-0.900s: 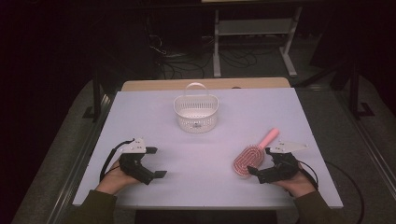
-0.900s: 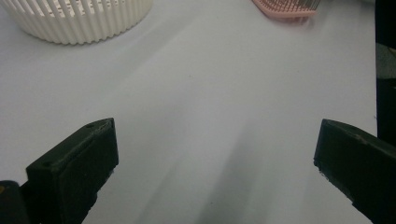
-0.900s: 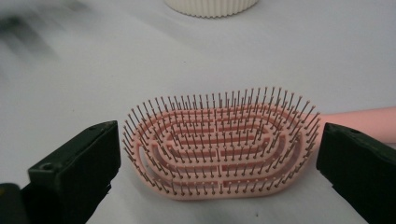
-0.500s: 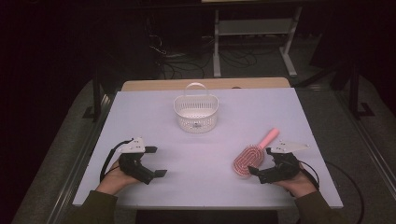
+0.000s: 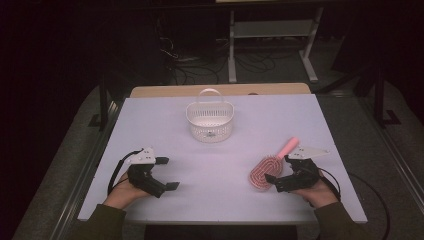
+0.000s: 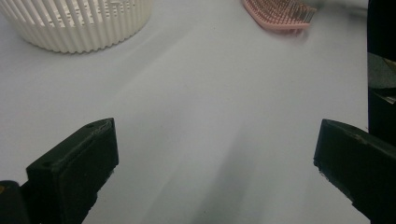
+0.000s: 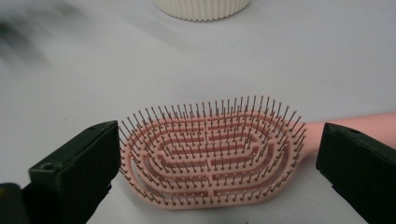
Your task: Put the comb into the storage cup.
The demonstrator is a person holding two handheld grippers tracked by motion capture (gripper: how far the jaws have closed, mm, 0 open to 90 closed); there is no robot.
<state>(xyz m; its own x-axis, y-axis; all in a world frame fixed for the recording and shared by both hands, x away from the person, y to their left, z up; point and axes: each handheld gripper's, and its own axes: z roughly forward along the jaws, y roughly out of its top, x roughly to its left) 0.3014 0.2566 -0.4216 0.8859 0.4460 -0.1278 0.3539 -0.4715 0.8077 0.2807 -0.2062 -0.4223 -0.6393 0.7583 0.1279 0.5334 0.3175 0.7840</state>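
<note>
The bench (image 5: pixel 220 150) is lying pale and bare under both hands, giving the jaws room to work; the white slatted basket (image 5: pixel 210 121) is standing upright well ahead of both grippers, far beyond the jaws, probably waiting as the place where the brush will go; the pink hairbrush (image 5: pixel 267 171) is lying flat, bristles up, its head just in front of the right gripper (image 5: pixel 275 181) and its handle (image 5: pixel 288 147) pointing away toward the far right, an attitude that is leaving the head free to be taken from the side; in the right gripper view the brush head (image 7: pixel 210 154) is sitting between the two jaws, which are standing spread wide on either side of it, one close by the rounded end and the other by the neck, neither seeming to press on it, so the brush is resting on the bench and not gripped; the left gripper (image 5: pixel 170 186) is resting low on the bench well apart from the brush, its jaws likewise spread wide with nothing between them, apparently idling while the right side is lining up.
</note>
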